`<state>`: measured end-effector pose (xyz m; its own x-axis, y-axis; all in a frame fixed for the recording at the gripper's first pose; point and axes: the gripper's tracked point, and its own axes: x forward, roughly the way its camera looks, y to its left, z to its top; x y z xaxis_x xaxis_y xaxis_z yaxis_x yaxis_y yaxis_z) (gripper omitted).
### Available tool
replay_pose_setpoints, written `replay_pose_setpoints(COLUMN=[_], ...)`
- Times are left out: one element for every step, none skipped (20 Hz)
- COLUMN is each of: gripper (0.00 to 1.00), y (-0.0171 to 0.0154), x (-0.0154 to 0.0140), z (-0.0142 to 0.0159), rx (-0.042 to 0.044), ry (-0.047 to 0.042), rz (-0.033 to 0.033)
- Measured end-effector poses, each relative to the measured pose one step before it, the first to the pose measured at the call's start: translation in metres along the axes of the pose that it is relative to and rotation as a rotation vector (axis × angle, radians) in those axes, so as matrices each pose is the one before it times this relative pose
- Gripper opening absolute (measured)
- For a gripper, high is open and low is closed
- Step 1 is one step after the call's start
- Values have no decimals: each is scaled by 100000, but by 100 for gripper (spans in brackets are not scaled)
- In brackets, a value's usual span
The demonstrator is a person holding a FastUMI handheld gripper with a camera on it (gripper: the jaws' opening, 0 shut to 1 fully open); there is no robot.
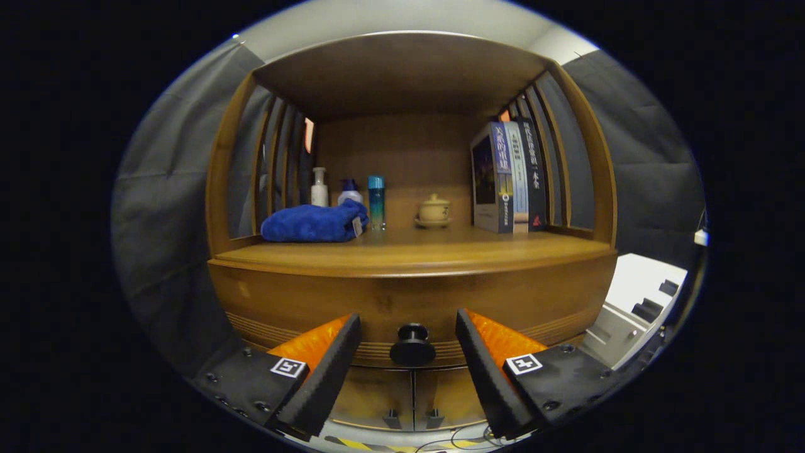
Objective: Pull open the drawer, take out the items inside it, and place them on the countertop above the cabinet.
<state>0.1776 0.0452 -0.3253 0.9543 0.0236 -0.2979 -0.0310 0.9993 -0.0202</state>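
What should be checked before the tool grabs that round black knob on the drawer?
1. Tool open: ok, fingers spread apart.
2. Knob between the fingers: ok, roughly centred.
3. Fingers touching the knob: not ok, gaps on both sides.
4. Drawer shut: ok, front flush under the countertop.
5. Free countertop space: ok, bare wood ahead of the blue towel and books.
6. Drawer contents: cannot tell.

Illumination: dim, warm, frontal. The cabinet [412, 296] recess falls into shadow toward its back panel. Fisheye distortion bows straight edges strongly outward. Focus is sharp centrally, softer at the periphery.
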Motion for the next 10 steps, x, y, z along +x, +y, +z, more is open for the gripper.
replay_pose_setpoints(gripper=[99,94,89,84,79,74,69,64,59,53], y=[-184,-364,-71,-59,27,-329,268,203,-109,15], x=[534,270,350,666,510,-137,-334,290,428,-217], z=[-545,-376,-350,-302,-232,-146,178,-286,29,-163], rx=[1545,783,9,-569,-1287,-1520,-1134,-1105,179,744], ry=[963,1266,953,184,171,-41,-532,676,-666,898], rz=[-283,-53,502,511,10,-1587,980,-481,-358,705])
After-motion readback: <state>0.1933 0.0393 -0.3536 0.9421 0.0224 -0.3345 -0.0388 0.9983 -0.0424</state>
